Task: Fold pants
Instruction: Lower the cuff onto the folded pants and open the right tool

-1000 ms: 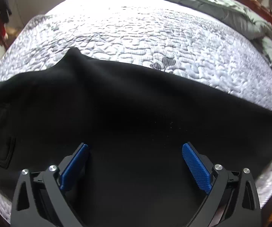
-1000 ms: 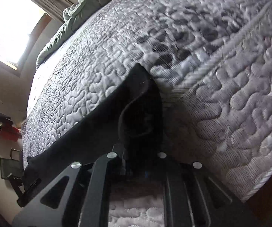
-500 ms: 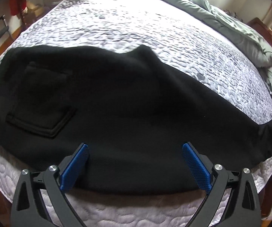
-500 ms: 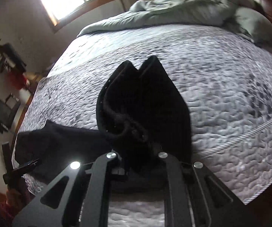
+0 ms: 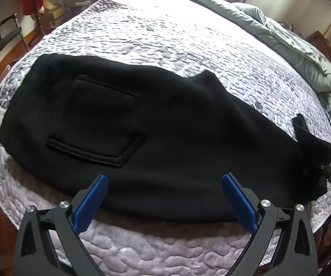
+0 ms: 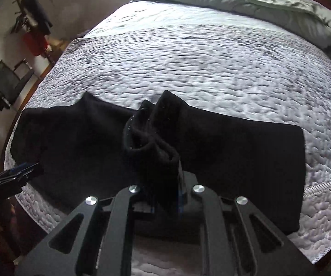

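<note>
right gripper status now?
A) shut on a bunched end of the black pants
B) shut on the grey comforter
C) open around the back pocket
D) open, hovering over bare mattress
A: in the right wrist view the right gripper has its jaws closed on a bunched end of the black pants, which trail from it across the quilted mattress.

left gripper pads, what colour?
Blue, ribbed pads on the black left gripper; clearest in the left wrist view.

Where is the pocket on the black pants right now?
In the left wrist view the pocket sits on the left part of the black pants, facing up, on the quilted bed, just beyond the open left gripper.
</note>
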Demonstrator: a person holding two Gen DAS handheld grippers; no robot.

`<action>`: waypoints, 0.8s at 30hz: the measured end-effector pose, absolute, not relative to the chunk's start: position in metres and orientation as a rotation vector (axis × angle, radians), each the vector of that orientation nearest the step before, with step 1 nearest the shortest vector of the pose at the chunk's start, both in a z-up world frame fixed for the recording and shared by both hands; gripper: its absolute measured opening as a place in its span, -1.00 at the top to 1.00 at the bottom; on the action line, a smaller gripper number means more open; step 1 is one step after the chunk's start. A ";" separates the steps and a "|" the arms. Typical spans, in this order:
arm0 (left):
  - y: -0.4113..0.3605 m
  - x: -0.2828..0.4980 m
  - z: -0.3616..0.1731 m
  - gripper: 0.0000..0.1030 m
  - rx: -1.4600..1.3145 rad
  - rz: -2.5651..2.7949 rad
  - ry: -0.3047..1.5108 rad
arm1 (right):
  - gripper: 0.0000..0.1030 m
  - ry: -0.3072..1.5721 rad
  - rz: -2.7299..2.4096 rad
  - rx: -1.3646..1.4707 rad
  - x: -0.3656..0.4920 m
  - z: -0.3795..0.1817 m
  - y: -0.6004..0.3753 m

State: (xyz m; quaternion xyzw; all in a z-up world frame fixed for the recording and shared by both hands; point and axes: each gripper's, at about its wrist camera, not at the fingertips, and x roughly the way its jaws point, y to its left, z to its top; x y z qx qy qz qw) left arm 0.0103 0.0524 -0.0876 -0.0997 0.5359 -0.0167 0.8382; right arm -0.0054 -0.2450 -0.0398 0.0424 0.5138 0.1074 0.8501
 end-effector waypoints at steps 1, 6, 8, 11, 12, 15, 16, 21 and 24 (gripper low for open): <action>0.056 0.009 -0.087 -0.92 -0.217 -0.033 1.132 | 0.77 1.079 0.244 0.084 -0.005 -0.039 -0.235; 0.070 0.005 -0.088 -0.92 -0.252 -0.024 1.136 | 0.77 1.119 0.300 0.008 0.000 -0.052 -0.189; 0.072 0.002 -0.089 -0.92 -0.260 -0.021 1.139 | 0.76 1.140 0.304 -0.018 -0.001 -0.061 -0.176; 0.073 0.001 -0.090 -0.92 -0.261 -0.027 1.147 | 0.56 1.182 0.316 -0.035 -0.002 -0.079 -0.167; 0.073 0.002 -0.090 -0.92 -0.262 -0.031 1.151 | 0.37 1.197 0.339 -0.018 -0.003 -0.084 -0.167; 0.071 0.004 -0.093 -0.92 -0.282 -0.052 1.167 | -0.17 1.217 0.422 0.057 -0.008 -0.088 -0.171; 0.069 0.005 -0.095 -0.92 -0.291 -0.059 1.173 | -0.26 1.223 0.469 0.102 -0.011 -0.086 -0.173; 0.051 0.006 -0.098 -0.92 -0.328 -0.129 1.203 | -0.31 1.193 0.613 0.349 -0.025 -0.067 -0.209; 0.026 0.009 -0.100 -0.92 -0.348 -0.210 1.231 | -0.31 1.149 0.513 0.349 -0.032 -0.055 -0.240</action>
